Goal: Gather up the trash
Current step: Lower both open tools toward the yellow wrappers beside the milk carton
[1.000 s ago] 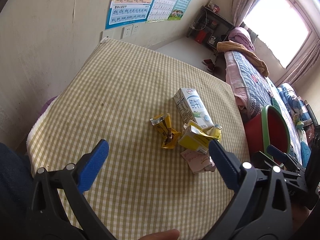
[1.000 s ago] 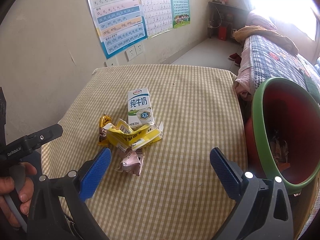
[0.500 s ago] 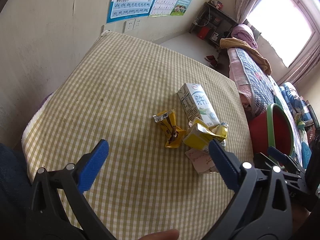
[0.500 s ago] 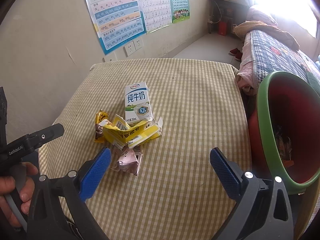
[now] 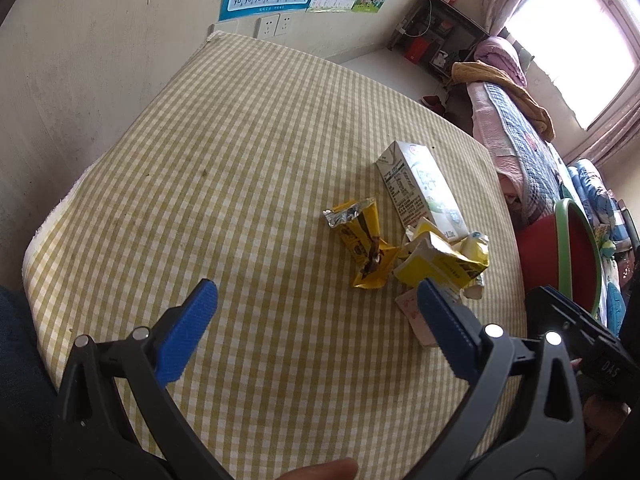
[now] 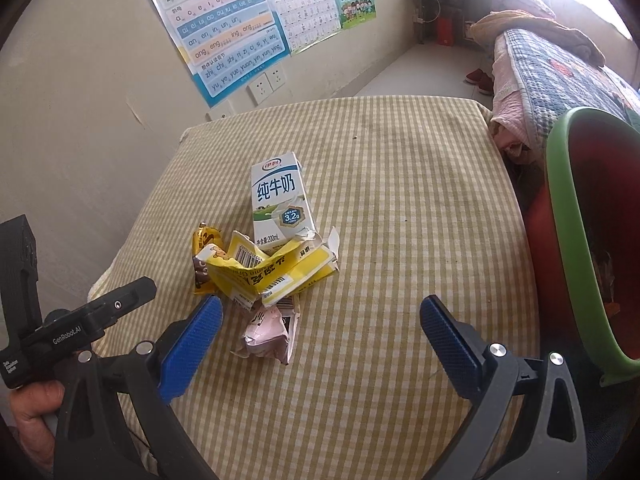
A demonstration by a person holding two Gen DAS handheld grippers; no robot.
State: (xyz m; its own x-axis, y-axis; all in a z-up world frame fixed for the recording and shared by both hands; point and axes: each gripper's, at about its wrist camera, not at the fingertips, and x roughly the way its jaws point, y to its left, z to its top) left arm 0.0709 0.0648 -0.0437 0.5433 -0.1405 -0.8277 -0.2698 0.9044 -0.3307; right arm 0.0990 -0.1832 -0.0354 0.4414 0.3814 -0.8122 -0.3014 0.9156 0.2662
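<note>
The left gripper point(image 5: 316, 320) fills the bottom of its own frame, jaws spread wide and empty, blue fingertips point(image 5: 190, 330) apart. A fingertip point(image 5: 324, 470) shows at the bottom edge. The right gripper point(image 6: 320, 334) sits low in its frame, jaws likewise spread and holding nothing. At that frame's lower left, a hand point(image 6: 30, 414) grips the left gripper's handle.

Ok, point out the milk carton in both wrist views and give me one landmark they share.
Left wrist: the milk carton lies right of centre on the checked tablecloth, beyond the torn yellow box.
Right wrist: the milk carton sits centre-left, just behind the same yellow box.
Shared landmark: the green-rimmed red bin, at the right edge in both.
</note>
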